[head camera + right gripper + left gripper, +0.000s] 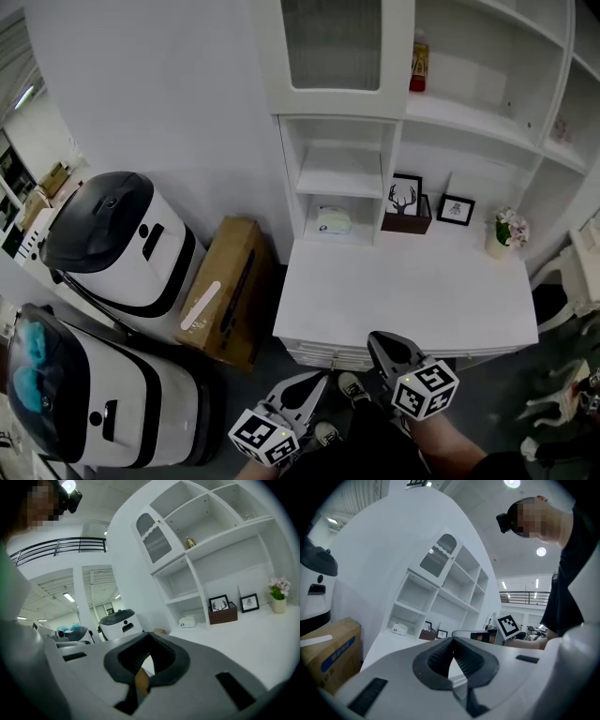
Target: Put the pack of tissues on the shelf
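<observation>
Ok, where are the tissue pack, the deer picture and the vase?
tissue pack (334,220), head view, middle of its top.
deer picture (405,196), head view, on the deer print.
vase (497,247), head view, its white body.

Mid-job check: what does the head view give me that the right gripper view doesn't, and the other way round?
Head view only: the left gripper and right gripper together, low in front of the white desk, and the person's shoes. Right gripper view only: that gripper's jaws, closed with nothing between them, and a railing behind. Both: the pack of tissues in a low cubby, the deer picture and the flower vase.
</observation>
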